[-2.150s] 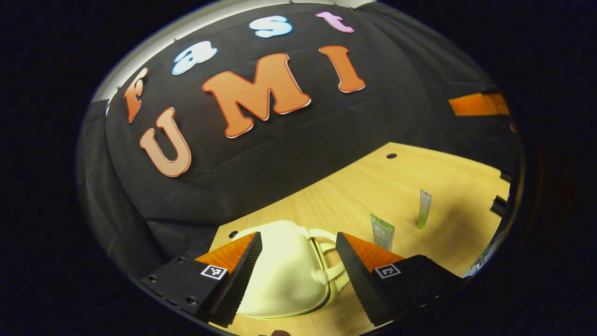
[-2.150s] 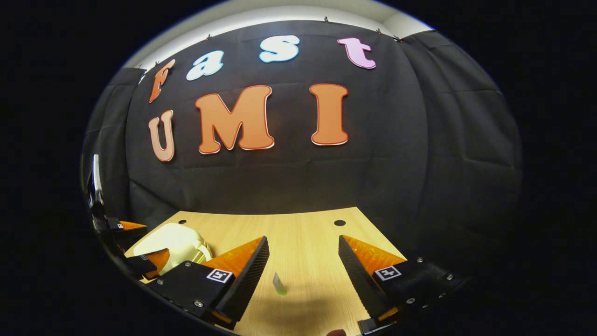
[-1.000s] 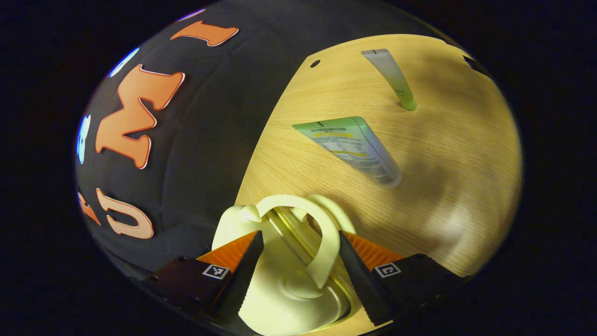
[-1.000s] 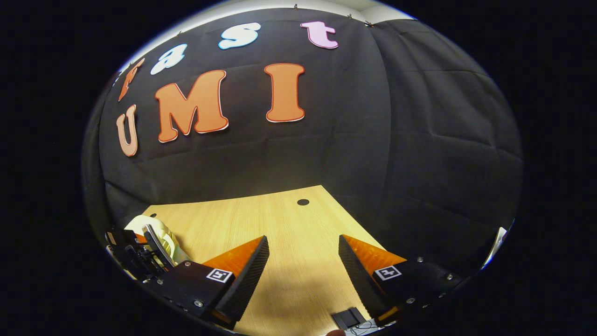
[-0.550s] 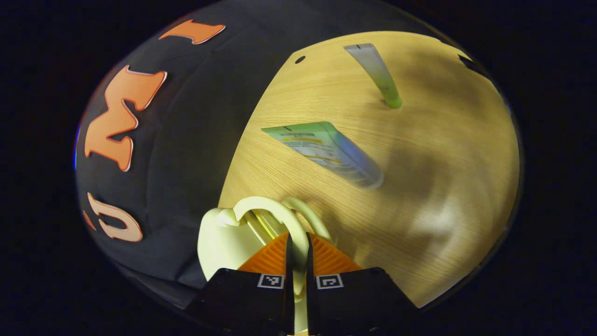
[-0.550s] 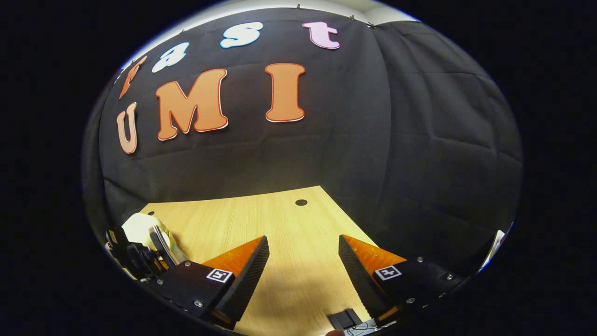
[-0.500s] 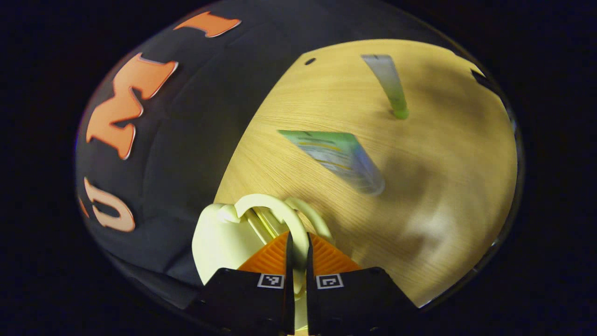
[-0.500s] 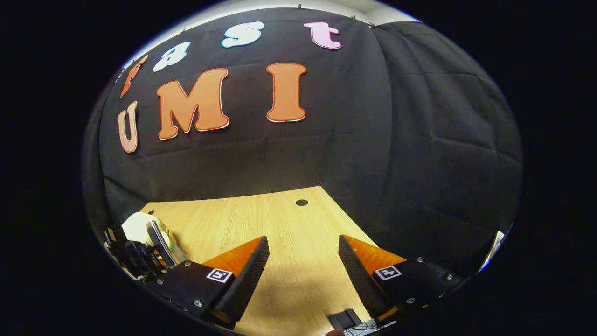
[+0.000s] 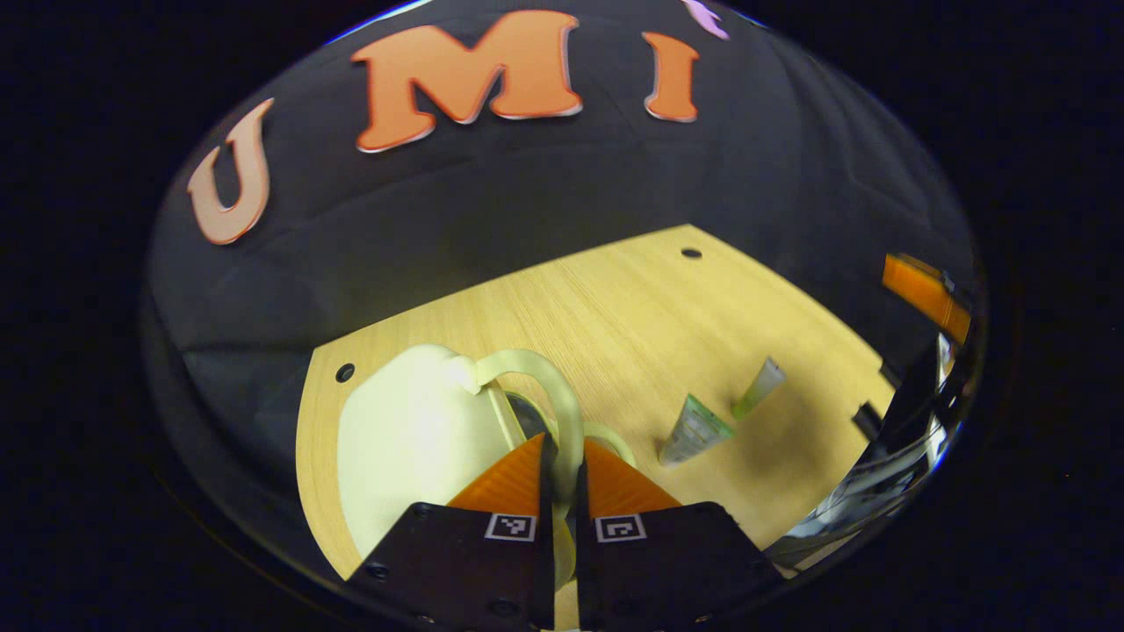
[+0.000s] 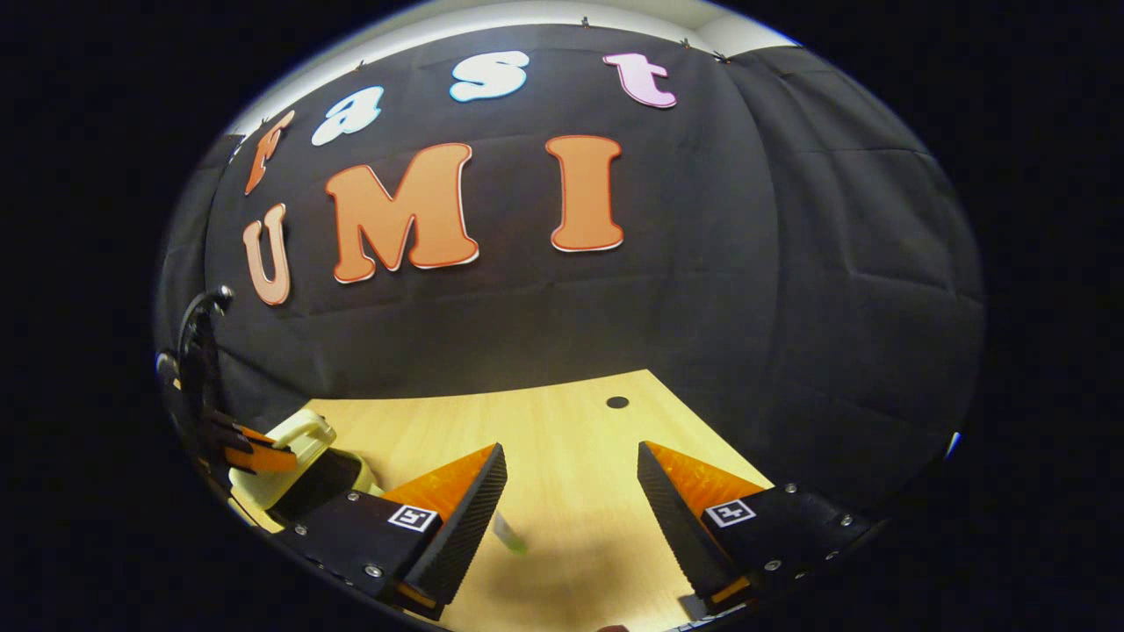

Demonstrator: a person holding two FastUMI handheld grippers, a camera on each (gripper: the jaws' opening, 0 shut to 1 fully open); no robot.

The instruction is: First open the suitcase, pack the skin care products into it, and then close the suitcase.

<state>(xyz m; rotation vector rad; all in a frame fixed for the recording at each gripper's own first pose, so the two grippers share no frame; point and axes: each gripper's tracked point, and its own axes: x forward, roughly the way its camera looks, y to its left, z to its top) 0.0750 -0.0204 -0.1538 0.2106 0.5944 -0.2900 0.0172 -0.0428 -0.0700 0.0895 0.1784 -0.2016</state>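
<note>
One cream suitcase (image 9: 399, 456) on the desk (image 9: 632, 325), lid apparently raised; left tongs (image 9: 562, 474) clamped on its lid handle (image 9: 562, 412). Two skin-care tubes: wide green tube (image 9: 694, 430), slim green-capped tube (image 9: 760, 386), near each other, beside the case. Right tongs (image 10: 571, 491) wide apart, holding nothing.

Bare worktop (image 10: 562, 430) lies open ahead of the right tongs (image 10: 569, 505), whose fingers stand wide apart; a slim green tube (image 10: 509, 535) stands just before them. The suitcase (image 9: 404, 448) and a wider tube (image 9: 694, 430) crowd the worktop's left part.
</note>
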